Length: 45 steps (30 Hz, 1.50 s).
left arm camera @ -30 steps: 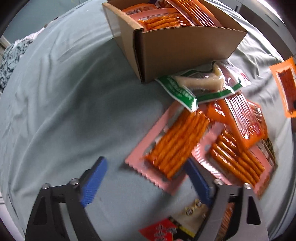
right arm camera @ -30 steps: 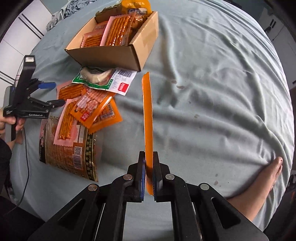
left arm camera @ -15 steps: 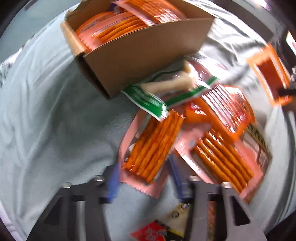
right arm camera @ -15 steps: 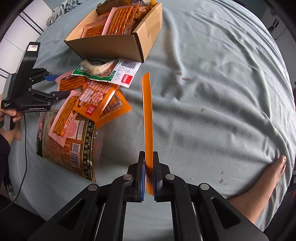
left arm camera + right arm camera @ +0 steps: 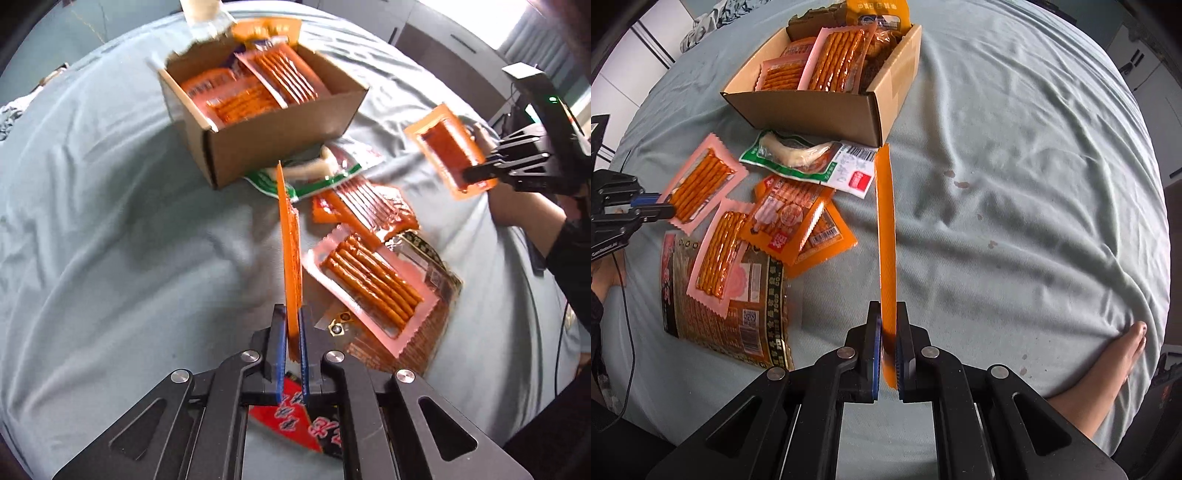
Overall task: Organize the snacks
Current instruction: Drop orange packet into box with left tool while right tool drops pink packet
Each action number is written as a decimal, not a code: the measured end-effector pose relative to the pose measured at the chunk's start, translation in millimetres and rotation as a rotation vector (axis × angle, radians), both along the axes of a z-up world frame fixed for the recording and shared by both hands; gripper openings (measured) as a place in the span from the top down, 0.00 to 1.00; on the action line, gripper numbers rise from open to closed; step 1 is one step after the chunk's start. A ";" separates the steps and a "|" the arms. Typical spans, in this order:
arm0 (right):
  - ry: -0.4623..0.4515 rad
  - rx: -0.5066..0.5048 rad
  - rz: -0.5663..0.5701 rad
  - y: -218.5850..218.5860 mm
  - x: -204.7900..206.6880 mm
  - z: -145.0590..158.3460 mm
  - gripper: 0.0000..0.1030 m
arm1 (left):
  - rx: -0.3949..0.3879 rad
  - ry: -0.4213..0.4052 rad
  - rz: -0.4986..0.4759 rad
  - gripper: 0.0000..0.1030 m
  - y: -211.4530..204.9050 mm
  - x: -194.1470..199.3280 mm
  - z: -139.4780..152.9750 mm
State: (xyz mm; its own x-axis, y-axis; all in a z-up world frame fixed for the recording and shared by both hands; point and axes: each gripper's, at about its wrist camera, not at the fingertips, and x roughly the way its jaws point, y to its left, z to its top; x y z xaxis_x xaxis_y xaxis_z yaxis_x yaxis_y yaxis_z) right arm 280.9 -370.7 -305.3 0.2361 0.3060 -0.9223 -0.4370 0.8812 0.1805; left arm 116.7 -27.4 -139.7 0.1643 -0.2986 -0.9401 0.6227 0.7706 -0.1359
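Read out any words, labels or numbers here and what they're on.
"GenRobot.AI": small, on the left gripper, jaws just closed on a pink packet.
Chinese print on the big bag: too blurred.
Barcode digits on the green-edged packet: too small.

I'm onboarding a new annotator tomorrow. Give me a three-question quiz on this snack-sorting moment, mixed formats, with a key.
1. True or false: the left gripper is open and holds nothing.
2. What does the right gripper hold? A) green packet B) orange packet C) nothing
3. Fill in: the green packet lies on the sheet right in front of the ____.

Key:
1. False. Its fingers have just been closing and now pinch a pink packet, seen edge-on.
2. B. It grips the orange packet by its lower end.
3. Box, which already has snack packets in it.
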 end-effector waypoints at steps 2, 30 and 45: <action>-0.006 0.001 0.003 2.0 0.7 2.1 0.96 | -0.032 -0.020 0.018 0.95 12.0 -3.8 12.6; -0.133 0.235 -0.171 6.9 20.3 82.1 0.96 | -0.083 -0.153 0.435 0.07 21.2 28.8 21.8; -0.053 0.187 -0.345 8.2 29.1 54.7 0.25 | 0.001 -0.277 0.165 0.07 22.6 -32.2 41.6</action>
State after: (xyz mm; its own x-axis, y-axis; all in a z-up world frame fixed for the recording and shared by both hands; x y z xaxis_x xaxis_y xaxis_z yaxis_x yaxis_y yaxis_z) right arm 309.9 -362.5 -250.6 0.4002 0.3618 -0.8420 -0.1337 0.9320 0.3369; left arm 84.5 -4.8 -98.1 0.4605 -0.2452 -0.8531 0.5022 0.8644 0.0226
